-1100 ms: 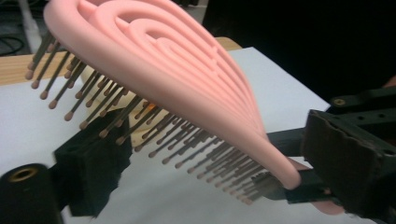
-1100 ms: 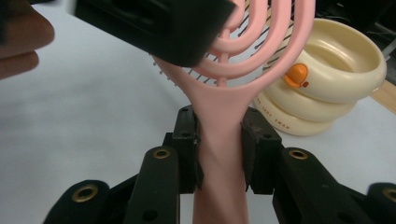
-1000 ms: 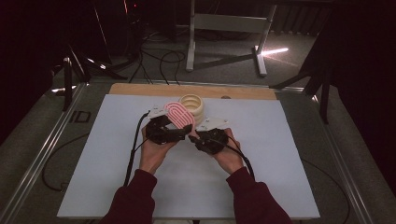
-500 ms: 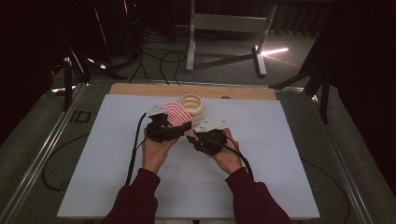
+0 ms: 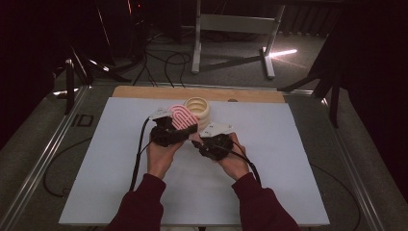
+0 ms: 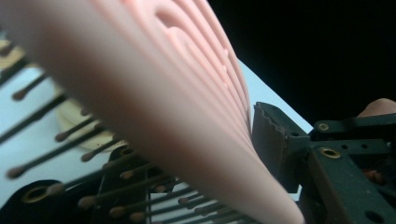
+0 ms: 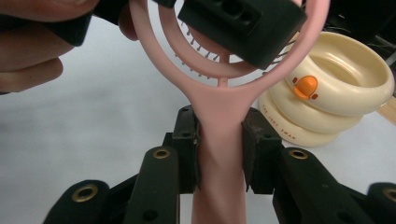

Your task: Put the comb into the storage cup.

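Note:
A pink hairbrush (image 5: 183, 118) is held between both grippers above the white mat (image 5: 288, 168). My right gripper (image 7: 220, 144) is shut on its handle (image 7: 219, 116), one pad pressing on each side. My left gripper (image 5: 179, 127) has just been closing its jaws on the brush head (image 6: 154, 93), which lies between them with dark bristles (image 6: 70, 149) facing one jaw. One of its black fingers (image 7: 243, 23) lies across the ribbed face of the head. Just behind the brush stands a stack of cream rings (image 7: 336, 88) with an orange duck mark.
The cream rings (image 5: 197, 107) sit near the mat's back edge, by a wooden strip (image 5: 144, 91). Cables trail from both grippers toward the person. Metal rails (image 5: 48, 154) border the table. A stand's legs (image 5: 231, 24) and cords lie on the floor beyond.
The left gripper's jaws have closed in on the brush head. Both hands and the brush stay in about the same place.

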`<action>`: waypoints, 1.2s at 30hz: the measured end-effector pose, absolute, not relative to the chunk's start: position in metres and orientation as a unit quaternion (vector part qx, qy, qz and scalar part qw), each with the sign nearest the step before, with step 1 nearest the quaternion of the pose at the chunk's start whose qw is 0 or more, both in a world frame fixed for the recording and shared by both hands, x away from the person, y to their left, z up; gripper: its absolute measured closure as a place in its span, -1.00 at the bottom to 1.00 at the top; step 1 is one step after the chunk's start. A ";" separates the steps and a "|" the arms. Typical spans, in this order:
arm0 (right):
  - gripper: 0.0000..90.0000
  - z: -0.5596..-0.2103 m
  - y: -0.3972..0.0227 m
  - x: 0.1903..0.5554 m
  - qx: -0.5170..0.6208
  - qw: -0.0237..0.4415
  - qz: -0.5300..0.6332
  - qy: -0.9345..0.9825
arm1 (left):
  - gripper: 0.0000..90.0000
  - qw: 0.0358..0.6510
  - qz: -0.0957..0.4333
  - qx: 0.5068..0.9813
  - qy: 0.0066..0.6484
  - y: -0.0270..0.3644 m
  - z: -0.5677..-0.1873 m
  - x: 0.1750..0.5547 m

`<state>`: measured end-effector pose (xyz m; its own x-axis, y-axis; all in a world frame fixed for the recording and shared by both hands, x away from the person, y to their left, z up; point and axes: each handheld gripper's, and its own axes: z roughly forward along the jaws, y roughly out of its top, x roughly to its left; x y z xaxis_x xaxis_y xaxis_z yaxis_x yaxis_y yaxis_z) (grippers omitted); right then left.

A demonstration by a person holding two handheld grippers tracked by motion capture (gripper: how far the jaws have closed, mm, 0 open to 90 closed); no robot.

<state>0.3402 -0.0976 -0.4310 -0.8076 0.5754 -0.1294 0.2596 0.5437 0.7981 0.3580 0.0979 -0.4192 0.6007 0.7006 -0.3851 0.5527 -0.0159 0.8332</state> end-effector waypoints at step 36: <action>-0.11 -0.437 -0.106 0.347 0.275 0.174 0.425 0.845 | 0.41 0.589 0.071 0.677 0.435 0.108 -0.410 0.356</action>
